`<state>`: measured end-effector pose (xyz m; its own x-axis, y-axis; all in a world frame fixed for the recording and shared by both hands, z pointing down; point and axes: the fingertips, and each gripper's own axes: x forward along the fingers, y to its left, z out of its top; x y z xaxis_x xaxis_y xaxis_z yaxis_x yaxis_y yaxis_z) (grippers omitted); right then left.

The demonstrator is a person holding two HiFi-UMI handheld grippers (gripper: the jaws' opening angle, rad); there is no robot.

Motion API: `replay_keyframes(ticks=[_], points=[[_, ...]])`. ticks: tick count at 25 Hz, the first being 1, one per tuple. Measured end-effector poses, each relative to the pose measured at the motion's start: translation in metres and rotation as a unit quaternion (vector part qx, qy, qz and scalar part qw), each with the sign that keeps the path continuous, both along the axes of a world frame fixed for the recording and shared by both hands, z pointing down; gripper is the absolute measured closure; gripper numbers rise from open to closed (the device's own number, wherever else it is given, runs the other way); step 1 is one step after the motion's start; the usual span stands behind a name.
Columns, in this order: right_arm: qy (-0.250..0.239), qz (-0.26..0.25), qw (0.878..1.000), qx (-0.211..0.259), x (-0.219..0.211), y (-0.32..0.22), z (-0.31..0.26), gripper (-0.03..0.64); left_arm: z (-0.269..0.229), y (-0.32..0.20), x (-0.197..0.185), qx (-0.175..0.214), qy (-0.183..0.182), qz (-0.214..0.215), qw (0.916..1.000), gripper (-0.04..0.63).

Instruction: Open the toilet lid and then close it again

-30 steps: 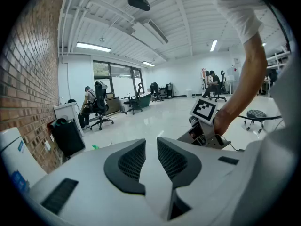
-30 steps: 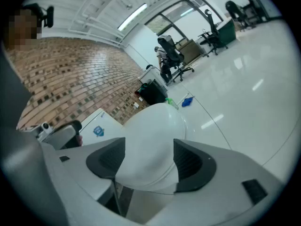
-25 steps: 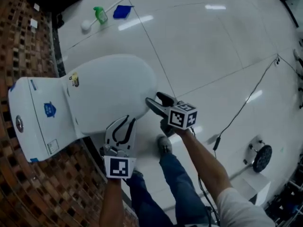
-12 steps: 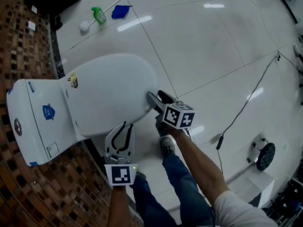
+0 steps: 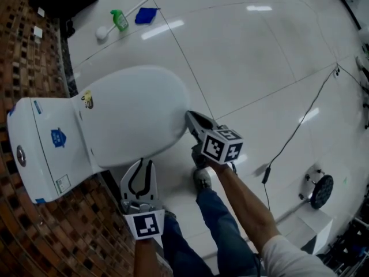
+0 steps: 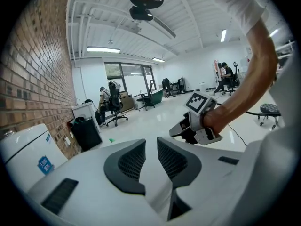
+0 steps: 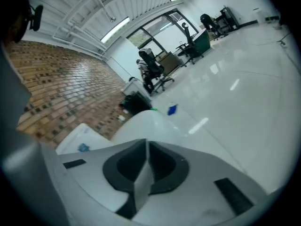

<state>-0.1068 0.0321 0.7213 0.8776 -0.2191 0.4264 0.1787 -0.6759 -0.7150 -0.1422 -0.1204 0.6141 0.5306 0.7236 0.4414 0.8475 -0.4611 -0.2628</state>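
Tiled floor; lid down. My right gripper has just closed on nothing at its rim; left gripper near-shut, empty. Risk: no purchase, tip slips off smooth lid.

The toilet lid is white, the bottle green, the cloth blue.

The white floor to the right of the shut toilet lid is wide open, with lots of room to move. Above the lid the way is open too. The brick wall and the tank block the left side. The person's legs stand close by the front. A black cable lies farther right, and a green bottle lies well away.
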Motion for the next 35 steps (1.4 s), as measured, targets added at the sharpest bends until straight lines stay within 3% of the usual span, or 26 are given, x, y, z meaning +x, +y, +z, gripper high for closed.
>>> replay_keyframes(ticks=[1, 3, 4, 6, 8, 11, 15, 18, 23, 25, 26, 27, 30, 35], points=[[0.037, -0.039, 0.999, -0.006, 0.013, -0.02, -0.02, 0.617, -0.001, 0.0, 0.0, 0.001, 0.003, -0.002, 1.0, 0.523], [0.097, -0.112, 0.986, -0.08, 0.049, -0.065, -0.069, 0.617, 0.0, -0.002, 0.001, 0.019, 0.011, 0.001, 0.9998, 0.523], [0.114, -0.121, 0.979, -0.119, 0.062, -0.076, -0.091, 0.617, -0.001, -0.005, 0.002, 0.028, 0.013, 0.005, 0.9995, 0.522], [0.128, -0.101, 0.978, -0.133, 0.069, -0.071, -0.116, 0.615, -0.007, -0.013, 0.001, 0.032, 0.008, 0.01, 0.9994, 0.522], [0.113, -0.083, 0.985, -0.101, 0.056, -0.053, -0.11, 0.576, -0.01, -0.023, 0.001, 0.025, -0.003, 0.008, 0.9996, 0.522], [0.049, -0.06, 0.996, -0.047, 0.021, -0.029, -0.063, 0.447, -0.002, -0.03, 0.002, 0.026, -0.014, 0.011, 0.9995, 0.523], [-0.037, -0.049, 0.997, -0.041, -0.022, -0.015, 0.009, 0.263, 0.005, -0.022, 0.0, 0.015, -0.013, 0.017, 0.9997, 0.523], [-0.064, -0.054, 0.996, -0.015, -0.026, -0.026, 0.039, 0.224, 0.015, -0.018, -0.009, 0.015, -0.028, 0.02, 0.9993, 0.522], [-0.08, -0.014, 0.996, 0.029, -0.013, -0.025, 0.057, 0.218, 0.019, -0.019, -0.018, 0.022, -0.034, 0.021, 0.999, 0.522], [-0.096, 0.004, 0.995, 0.025, -0.012, -0.022, 0.053, 0.218, 0.019, -0.02, -0.015, 0.022, -0.03, 0.016, 0.9992, 0.522], [-0.106, 0.011, 0.994, 0.02, -0.014, -0.021, 0.052, 0.231, 0.019, -0.021, -0.013, 0.023, -0.027, 0.013, 0.9993, 0.522], [-0.111, 0.018, 0.993, 0.018, -0.016, -0.021, 0.051, 0.3, 0.018, -0.022, -0.011, 0.025, -0.025, 0.011, 0.9993, 0.522], [-0.109, 0.03, 0.993, 0.033, -0.019, -0.017, 0.051, 0.331, 0.018, -0.024, -0.01, 0.029, -0.023, 0.005, 0.9993, 0.522], [-0.061, 0.045, 0.996, 0.037, -0.022, -0.013, 0.019, 0.423, 0.017, -0.024, -0.009, 0.068, 0.011, -0.001, 0.9976, 0.522]])
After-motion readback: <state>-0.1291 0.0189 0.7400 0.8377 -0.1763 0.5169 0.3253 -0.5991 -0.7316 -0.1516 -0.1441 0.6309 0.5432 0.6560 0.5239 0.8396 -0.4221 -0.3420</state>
